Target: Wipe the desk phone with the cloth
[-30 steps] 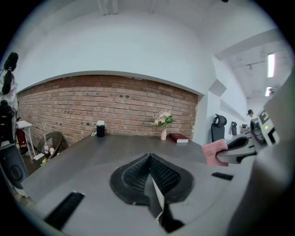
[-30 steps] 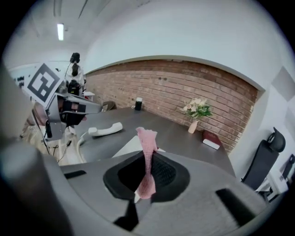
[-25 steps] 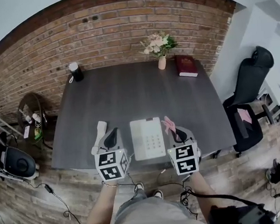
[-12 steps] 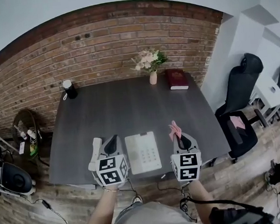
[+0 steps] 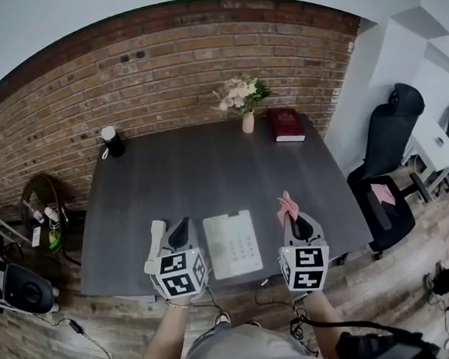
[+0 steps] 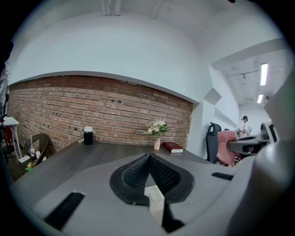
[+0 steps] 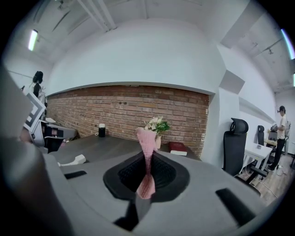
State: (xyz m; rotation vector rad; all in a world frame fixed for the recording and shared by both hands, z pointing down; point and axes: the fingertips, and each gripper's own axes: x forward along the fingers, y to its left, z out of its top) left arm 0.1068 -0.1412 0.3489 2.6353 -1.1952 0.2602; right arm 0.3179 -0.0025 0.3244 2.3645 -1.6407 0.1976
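Note:
A white desk phone [image 5: 232,243] lies flat near the front edge of the dark desk [image 5: 208,168]. Its white handset [image 5: 154,242] [image 7: 73,161] lies off the cradle, on the desk to the left. My left gripper [image 5: 180,227] [image 6: 149,159] hovers between handset and phone, shut, with nothing between its tips. My right gripper [image 5: 294,225] [image 7: 146,159] is just right of the phone, shut on a pink cloth [image 5: 287,205] [image 7: 147,138] that sticks up from the jaws.
At the back of the desk stand a vase of flowers [image 5: 243,103], a red book [image 5: 287,124] and a black cylinder with a white top [image 5: 110,141]. A black office chair [image 5: 386,153] is off the right side. A small stand [image 5: 44,214] sits to the left.
The right gripper with the cloth has drifted slightly right, away from the phone. The left gripper stays between handset and phone. The head view has shifted a little.

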